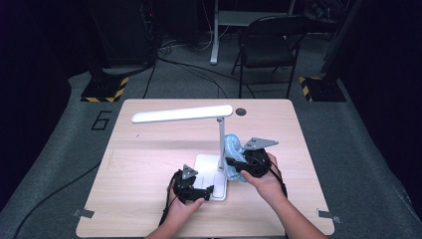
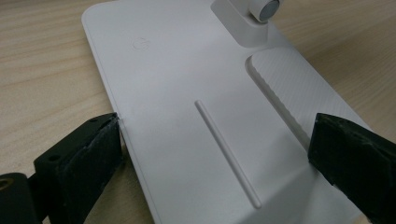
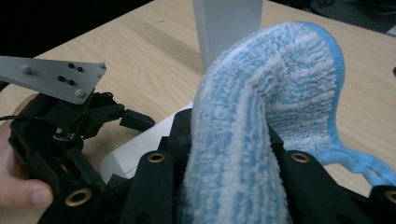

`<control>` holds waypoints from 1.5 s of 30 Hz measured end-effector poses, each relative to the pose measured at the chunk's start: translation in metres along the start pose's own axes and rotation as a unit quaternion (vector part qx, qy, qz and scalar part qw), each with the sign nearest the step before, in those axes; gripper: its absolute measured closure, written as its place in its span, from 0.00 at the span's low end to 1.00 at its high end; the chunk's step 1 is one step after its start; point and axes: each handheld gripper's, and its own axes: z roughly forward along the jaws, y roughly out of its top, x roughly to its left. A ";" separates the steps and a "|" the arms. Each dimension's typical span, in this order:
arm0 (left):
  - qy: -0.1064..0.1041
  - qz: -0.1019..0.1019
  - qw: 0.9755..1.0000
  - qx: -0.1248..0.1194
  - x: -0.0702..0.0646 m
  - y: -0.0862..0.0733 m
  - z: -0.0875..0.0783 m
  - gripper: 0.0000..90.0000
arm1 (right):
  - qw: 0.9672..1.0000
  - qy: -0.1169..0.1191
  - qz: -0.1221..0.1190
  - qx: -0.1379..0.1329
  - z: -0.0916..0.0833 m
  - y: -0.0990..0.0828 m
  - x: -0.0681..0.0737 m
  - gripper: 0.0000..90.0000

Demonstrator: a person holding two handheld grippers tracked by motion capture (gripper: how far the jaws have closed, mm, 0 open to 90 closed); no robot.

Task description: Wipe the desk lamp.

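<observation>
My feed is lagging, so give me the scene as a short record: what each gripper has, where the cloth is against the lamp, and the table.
left gripper: jaws straddle the lamp base, one at each side edge, steadying it
right gripper: shut on the blue cloth
cloth position: bunched beside the lamp post, just above the base; contact with the post cannot be told
lamp head: extends left from the post top
table: light wood
</observation>
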 end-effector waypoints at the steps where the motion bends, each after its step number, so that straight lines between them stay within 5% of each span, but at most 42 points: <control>1: 0.000 -0.001 1.000 0.000 0.000 0.000 0.000 0.03 | 1.000 -0.001 -0.004 -0.003 -0.003 0.000 0.000 0.74; 12: 0.000 -0.001 1.000 -0.001 0.000 0.000 0.000 0.03 | 1.000 -0.017 -0.001 -0.020 -0.028 -0.014 -0.002 0.74; 28: 0.000 -0.003 1.000 -0.001 0.000 0.000 0.000 0.03 | 0.997 -0.072 0.019 -0.020 -0.040 -0.042 -0.028 0.74; 45: 0.000 -0.004 1.000 -0.002 0.000 0.000 0.000 0.03 | 0.988 -0.140 0.064 0.003 -0.056 -0.090 -0.066 0.74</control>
